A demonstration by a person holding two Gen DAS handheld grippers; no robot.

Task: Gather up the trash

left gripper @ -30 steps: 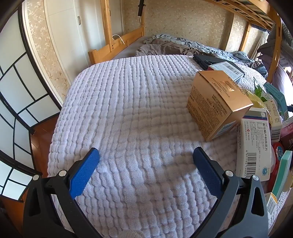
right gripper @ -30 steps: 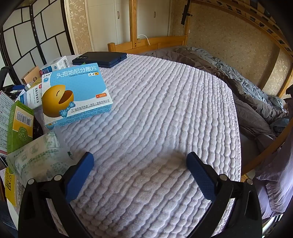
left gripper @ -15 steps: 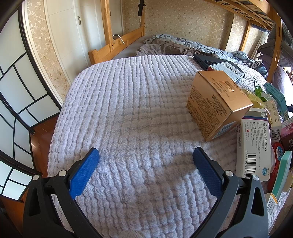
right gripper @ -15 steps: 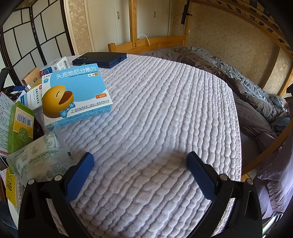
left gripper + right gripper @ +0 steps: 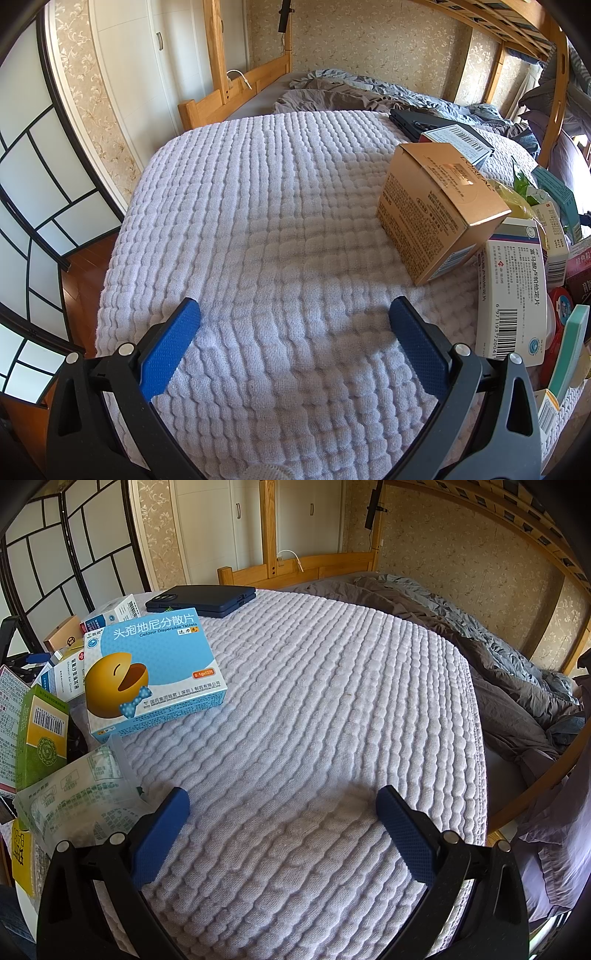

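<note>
A pile of empty packages lies on a white quilted cover (image 5: 258, 229). In the left wrist view a tan cardboard box (image 5: 439, 206) sits at the right, with a white medicine box (image 5: 511, 295) beside it and more boxes behind. My left gripper (image 5: 295, 328) is open and empty over the cover, left of the tan box. In the right wrist view a blue medicine box with a yellow face (image 5: 151, 672), a green box (image 5: 42, 734) and a clear plastic wrapper (image 5: 77, 797) lie at the left. My right gripper (image 5: 282, 816) is open and empty, right of the wrapper.
A dark flat case (image 5: 201, 598) lies at the far side of the pile, also in the left wrist view (image 5: 421, 122). Rumpled grey bedding (image 5: 498, 664) and a wooden bed frame (image 5: 306, 563) lie beyond. A paned screen (image 5: 33, 206) stands at the left over wooden floor.
</note>
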